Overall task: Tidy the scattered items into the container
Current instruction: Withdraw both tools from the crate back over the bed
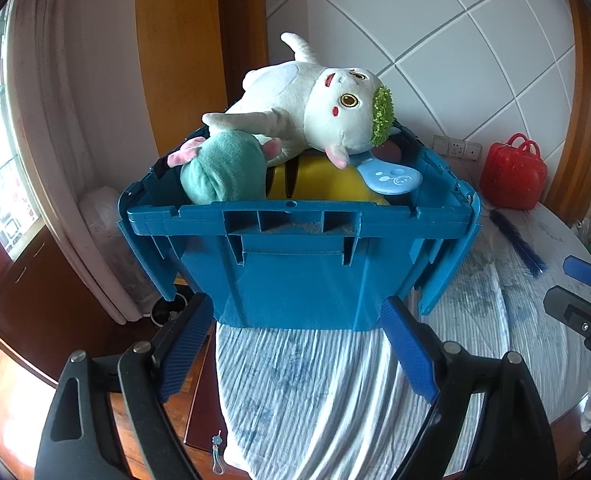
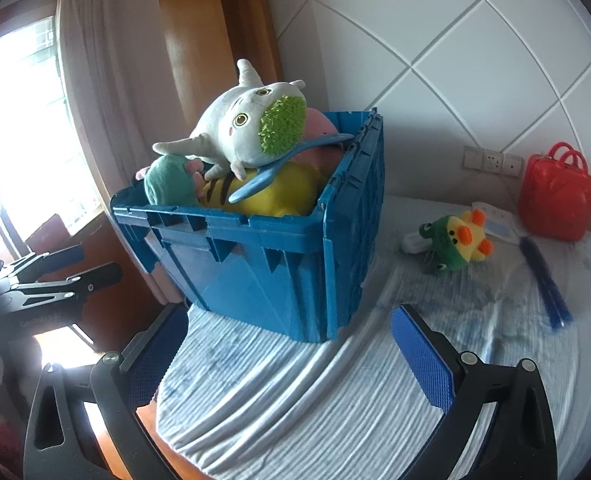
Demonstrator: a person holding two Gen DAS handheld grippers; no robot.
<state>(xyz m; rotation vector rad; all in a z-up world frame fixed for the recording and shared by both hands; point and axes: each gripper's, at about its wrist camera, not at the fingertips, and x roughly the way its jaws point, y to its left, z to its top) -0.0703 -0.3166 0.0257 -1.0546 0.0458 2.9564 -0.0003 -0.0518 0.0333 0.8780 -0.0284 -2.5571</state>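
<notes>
A blue plastic crate (image 1: 295, 276) (image 2: 279, 264) stands on the striped cloth, heaped with toys: a white plush with a green patch (image 1: 315, 112) (image 2: 247, 128), a teal plush (image 1: 223, 172), a yellow striped plush (image 2: 279, 192) and a light blue paddle (image 1: 391, 178). My left gripper (image 1: 299, 344) is open and empty, just in front of the crate. My right gripper (image 2: 291, 356) is open and empty, near the crate's front right corner. A small green and yellow plush (image 2: 459, 240), a dark blue brush (image 2: 547, 280) (image 1: 515, 240) and a red toy case (image 2: 555, 196) (image 1: 513, 172) lie on the cloth to the right.
The table (image 2: 183, 444) has a wooden edge at the lower left; beyond it lie a curtain (image 1: 55, 120) and window. A white tiled wall (image 2: 455, 60) with sockets (image 2: 491, 160) is behind. A white flat item (image 2: 415, 242) lies by the small plush.
</notes>
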